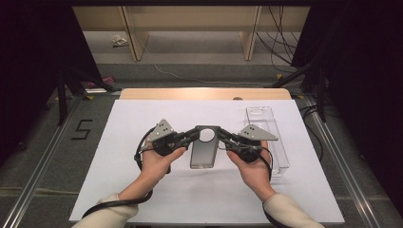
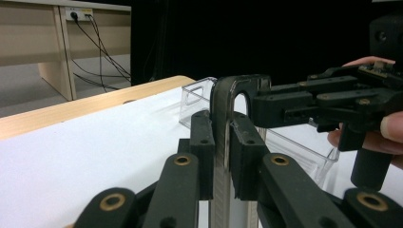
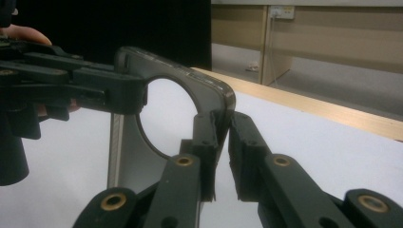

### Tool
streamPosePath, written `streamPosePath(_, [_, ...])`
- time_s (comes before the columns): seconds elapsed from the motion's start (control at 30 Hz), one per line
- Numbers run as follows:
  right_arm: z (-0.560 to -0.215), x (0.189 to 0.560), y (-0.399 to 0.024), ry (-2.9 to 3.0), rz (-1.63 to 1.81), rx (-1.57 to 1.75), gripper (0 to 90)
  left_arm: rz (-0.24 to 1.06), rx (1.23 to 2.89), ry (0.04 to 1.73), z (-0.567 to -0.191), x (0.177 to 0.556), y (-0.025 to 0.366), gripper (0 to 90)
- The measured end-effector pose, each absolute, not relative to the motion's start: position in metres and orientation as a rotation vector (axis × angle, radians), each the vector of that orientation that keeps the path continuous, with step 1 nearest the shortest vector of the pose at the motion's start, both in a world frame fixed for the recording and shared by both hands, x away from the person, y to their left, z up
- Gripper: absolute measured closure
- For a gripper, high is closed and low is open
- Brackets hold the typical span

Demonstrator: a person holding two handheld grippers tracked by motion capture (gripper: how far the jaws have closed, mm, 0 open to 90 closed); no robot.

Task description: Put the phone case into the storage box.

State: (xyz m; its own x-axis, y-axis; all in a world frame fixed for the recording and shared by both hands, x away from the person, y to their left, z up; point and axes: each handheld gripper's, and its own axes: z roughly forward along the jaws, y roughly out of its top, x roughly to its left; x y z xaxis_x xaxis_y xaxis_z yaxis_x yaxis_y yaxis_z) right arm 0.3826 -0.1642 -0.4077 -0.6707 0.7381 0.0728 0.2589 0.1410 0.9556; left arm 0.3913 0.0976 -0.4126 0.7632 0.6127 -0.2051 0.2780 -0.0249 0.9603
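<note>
A dark, see-through phone case [image 1: 203, 153] with a round hole near its top is held just above the white sheet [image 1: 142, 190] at the table's middle. My left gripper [image 1: 194, 134] is shut on the case's upper left corner. In the left gripper view the case's thin edge [image 2: 227, 95] stands upright between my own pads [image 2: 203, 142]. My right gripper [image 1: 221, 136] is shut on the upper right corner. In the right gripper view its pads [image 3: 205, 137] pinch the case's rim [image 3: 128, 161] beside the hole. Each gripper also shows in the other's view, the right gripper [image 2: 266, 102] and the left gripper [image 3: 133, 92].
A clear plastic box [image 1: 273, 142] lies lengthwise on the sheet just right of my right hand and also appears behind the case [image 2: 197, 92]. A wooden table edge [image 1: 204, 93] runs along the back. Metal rails flank the table and dark stands rise at both sides.
</note>
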Motion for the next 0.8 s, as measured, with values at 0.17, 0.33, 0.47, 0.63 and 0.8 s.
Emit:
streamPosePath(0.17, [-0.403,0.381,-0.165,1.987,1.537,0.966,85.3,0.301,1.625,0.734,-0.414,0.391,0.096,80.6])
streamPosePath(0.33, [-0.399,0.379,-0.165,1.980,1.517,0.979,85.6,0.298,1.646,0.728,-0.414,0.391,0.094,79.8])
streamPosePath(0.47, [-0.399,0.378,-0.165,1.981,1.500,0.989,85.6,0.298,1.659,0.729,-0.414,0.391,0.093,78.3])
streamPosePath(0.63, [-0.397,0.379,-0.167,1.962,1.485,1.012,85.7,0.292,1.690,0.705,-0.413,0.391,0.092,70.7])
streamPosePath(0.8, [-0.394,0.381,-0.173,1.935,1.476,1.035,85.7,0.243,1.731,0.722,-0.410,0.391,0.091,55.1])
